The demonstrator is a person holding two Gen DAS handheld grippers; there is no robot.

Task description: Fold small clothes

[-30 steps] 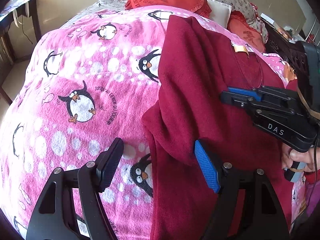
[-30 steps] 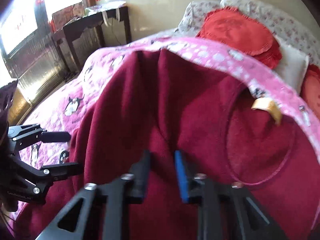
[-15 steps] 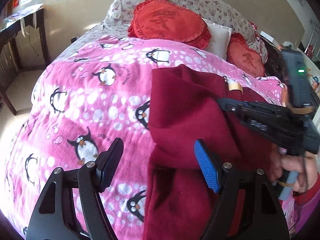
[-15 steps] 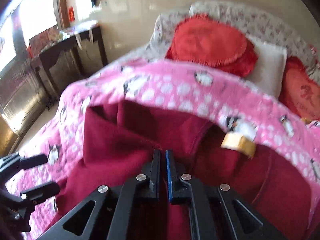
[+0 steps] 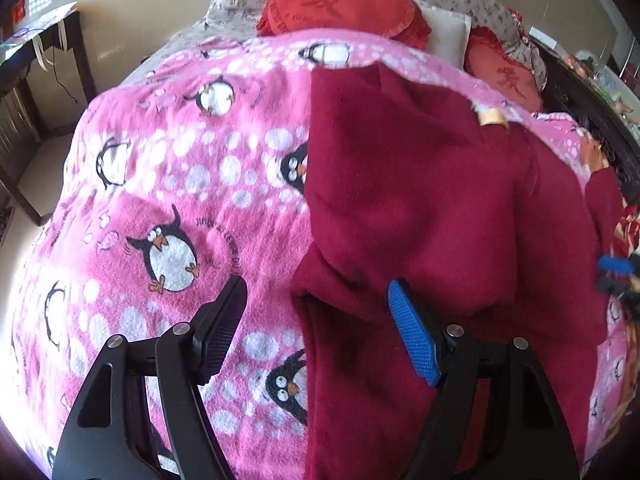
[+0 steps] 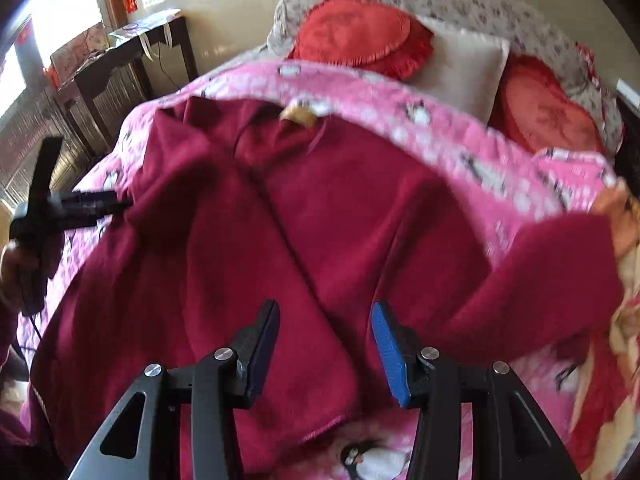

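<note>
Currently: one dark red fleece top, soft, limp, light by my reckoning, part-folded on the bed's penguin blanket just ahead of my right hand-held gripper, jaws just parted and empty; best pinched at the outstretched sleeve.

Our left wrist view looks steeply down, close over the pink penguin blanket, its fingers at the lower frame edge. Our right wrist view, equally near, faces the dark red garment from the other side. We share the garment, blanket and the round red cushion at top.
</note>
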